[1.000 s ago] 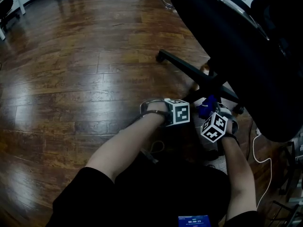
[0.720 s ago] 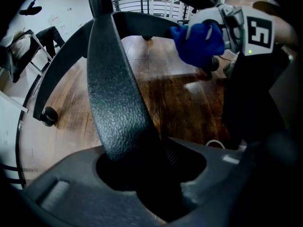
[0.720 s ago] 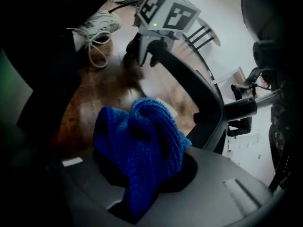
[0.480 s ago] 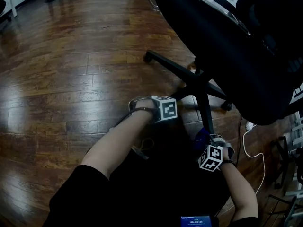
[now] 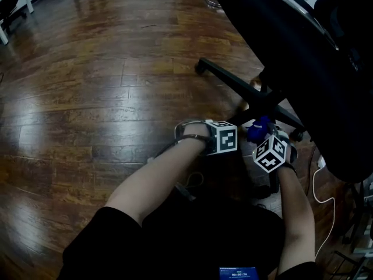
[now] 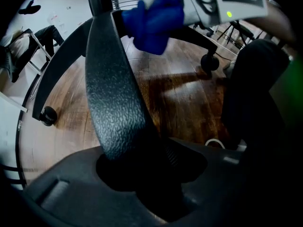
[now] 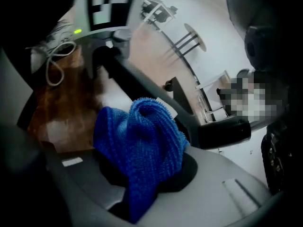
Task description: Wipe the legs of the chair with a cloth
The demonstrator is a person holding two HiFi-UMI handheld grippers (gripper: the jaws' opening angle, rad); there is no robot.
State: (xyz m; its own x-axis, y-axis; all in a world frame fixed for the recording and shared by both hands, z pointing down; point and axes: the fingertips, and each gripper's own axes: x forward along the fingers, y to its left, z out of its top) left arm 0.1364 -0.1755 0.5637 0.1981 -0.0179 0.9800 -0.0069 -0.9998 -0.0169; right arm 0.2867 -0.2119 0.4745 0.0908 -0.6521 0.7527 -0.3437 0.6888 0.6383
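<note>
Now: the wiping step is in hand, judged mid-task. The left gripper [image 6: 142, 171] has its jaws roughly half apart and clamped on a chair leg [image 6: 111, 79]. The leg runs straight out from between them toward the centre column. I read this as a steadying hold. The right gripper [image 7: 142, 183] is closed on the cloth [image 7: 142, 138], and a wad of it bulges out in front of its jaws. From the left gripper, the cloth sits far ahead, up by the column end of the held leg. Whether it touches the leg cannot be told.

Next move, as judged: press the wad onto the leg and draw it along toward the left jaws. The cloth should wrap the leg's sides, and the stroke should stop short of the clamp.

Materials:
- Leg: black, pebbled surface, likely plastic; rounded on top and tapering.
- Cloth: blue, nubby looped pile, soft and bunched.
- Caster [image 6: 209, 62]: small black wheel, off to the left gripper's right.
- Floor [image 5: 87, 98]: glossy wood planks.
</note>
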